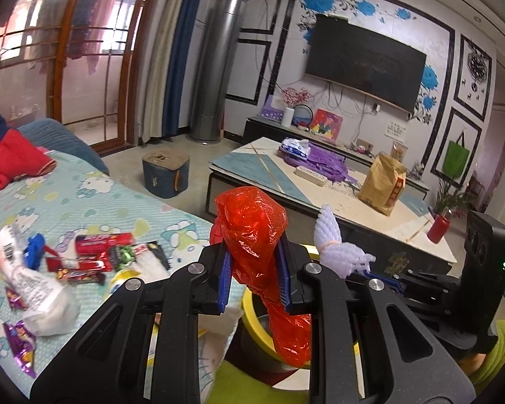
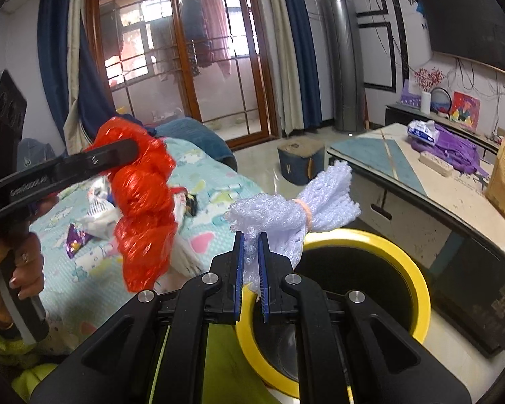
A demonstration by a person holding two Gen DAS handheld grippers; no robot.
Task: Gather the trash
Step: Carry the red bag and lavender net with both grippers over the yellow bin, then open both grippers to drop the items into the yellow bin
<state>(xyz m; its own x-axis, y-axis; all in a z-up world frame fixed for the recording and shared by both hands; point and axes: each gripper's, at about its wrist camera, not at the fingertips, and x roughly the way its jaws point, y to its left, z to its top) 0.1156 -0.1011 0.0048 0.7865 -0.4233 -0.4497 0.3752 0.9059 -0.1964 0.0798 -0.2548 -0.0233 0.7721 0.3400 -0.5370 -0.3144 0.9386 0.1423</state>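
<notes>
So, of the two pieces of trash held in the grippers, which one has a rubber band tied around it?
The white foam net in the right gripper: a pale band cinches its middle. The red plastic bag in the left gripper is only crumpled, with no band.

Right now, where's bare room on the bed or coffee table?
Free: the bed sheet between the wrapper pile and the bed's edge; the coffee table's near-left corner. Crowded: around the purple bag and brown paper bag.
</notes>
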